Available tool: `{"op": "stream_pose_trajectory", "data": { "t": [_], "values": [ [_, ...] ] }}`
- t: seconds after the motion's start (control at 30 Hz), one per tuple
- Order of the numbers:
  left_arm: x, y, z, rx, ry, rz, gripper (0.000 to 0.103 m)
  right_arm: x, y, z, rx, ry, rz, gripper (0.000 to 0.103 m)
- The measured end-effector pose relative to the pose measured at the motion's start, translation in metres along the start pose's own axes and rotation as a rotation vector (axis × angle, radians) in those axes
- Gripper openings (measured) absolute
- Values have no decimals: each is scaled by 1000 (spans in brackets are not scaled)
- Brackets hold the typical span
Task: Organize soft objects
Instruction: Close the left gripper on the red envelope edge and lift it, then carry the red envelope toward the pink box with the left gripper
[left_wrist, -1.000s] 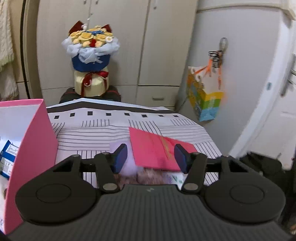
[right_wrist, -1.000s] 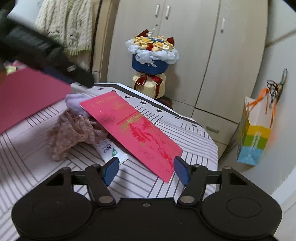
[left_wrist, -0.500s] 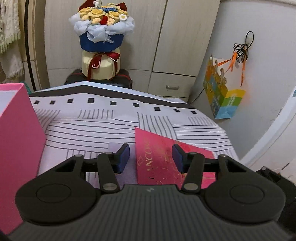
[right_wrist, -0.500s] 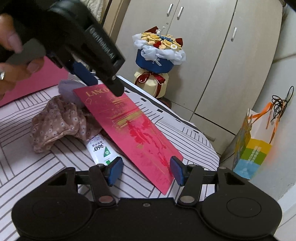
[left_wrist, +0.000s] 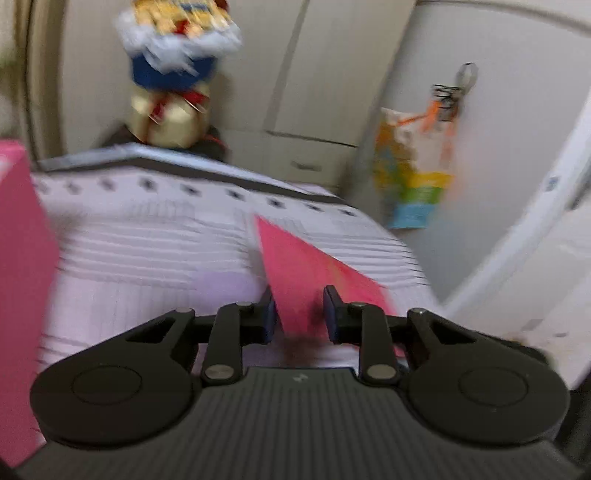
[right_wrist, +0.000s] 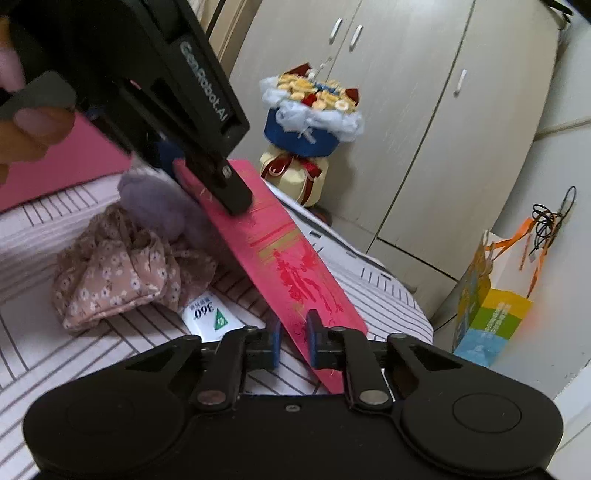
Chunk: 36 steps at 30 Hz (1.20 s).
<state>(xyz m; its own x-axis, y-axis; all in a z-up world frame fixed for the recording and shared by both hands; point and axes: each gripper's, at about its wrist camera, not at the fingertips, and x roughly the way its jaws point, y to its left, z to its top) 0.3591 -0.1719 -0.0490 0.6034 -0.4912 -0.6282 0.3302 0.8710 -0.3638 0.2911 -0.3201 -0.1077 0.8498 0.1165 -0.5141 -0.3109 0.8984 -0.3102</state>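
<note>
1. The right gripper (right_wrist: 293, 341) has its blue-padded fingers drawn close on the near corner of the red envelope (right_wrist: 291, 266). The envelope's lower edge runs between the pads, though actual contact is hard to confirm from this angle.
2. Just left of those fingers, a white packet printed "360°" (right_wrist: 208, 317) lies flat on the striped bedcover (right_wrist: 55, 354), partly tucked under the envelope.
3. Beyond the packet sits a crumpled floral cloth (right_wrist: 118, 273), pinkish with small white flowers, bunched in a heap on the cover.
4. Touching its far side is a lilac fuzzy object (right_wrist: 159, 199) (soft-looking, its shape not clear), pressed against the underside of the tilted envelope.
5. The left gripper (right_wrist: 207, 177) reaches in from the upper left of the right wrist view and meets the envelope's far end, so the envelope slopes from that raised end down to the right gripper.
6. In the blurred left wrist view, the left gripper (left_wrist: 299, 314) stands narrowed, with the envelope (left_wrist: 314, 273) passing between its fingers. Whether the pads press on it, I cannot tell.
7. A pink box (left_wrist: 22, 258) stands at the left edge of the bedcover (left_wrist: 147, 240).
8. Past the bed's end, a flower bouquet (right_wrist: 314, 122) in blue wrapping stands before pale wardrobe doors (right_wrist: 424, 110).
9. A colourful paper bag (right_wrist: 487, 306) hangs on the wall to the right.
</note>
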Motion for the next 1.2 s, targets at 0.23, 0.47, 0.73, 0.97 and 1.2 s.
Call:
{"op": "stream_pose_trajectory", "data": {
  "t": [0.23,0.47,0.73,0.97,1.2],
  "values": [
    [-16,-16,-13,-1,-38,-3,10,-15,12,-2,-29,-25,-34,11],
    [-47,-23,-28,-14,-77,-21,8,-42,31,-3,-58,-56,-67,7],
    [-85,-31,-50,28,-116,-16,8,-76,53,-4,-80,-82,-97,6],
    [-109,-42,-66,85,-116,-5,8,-100,65,-8,-73,-93,-108,6],
    [-135,-44,-81,122,-129,-19,9,-124,78,-12,-89,-111,-107,6]
  ]
}}
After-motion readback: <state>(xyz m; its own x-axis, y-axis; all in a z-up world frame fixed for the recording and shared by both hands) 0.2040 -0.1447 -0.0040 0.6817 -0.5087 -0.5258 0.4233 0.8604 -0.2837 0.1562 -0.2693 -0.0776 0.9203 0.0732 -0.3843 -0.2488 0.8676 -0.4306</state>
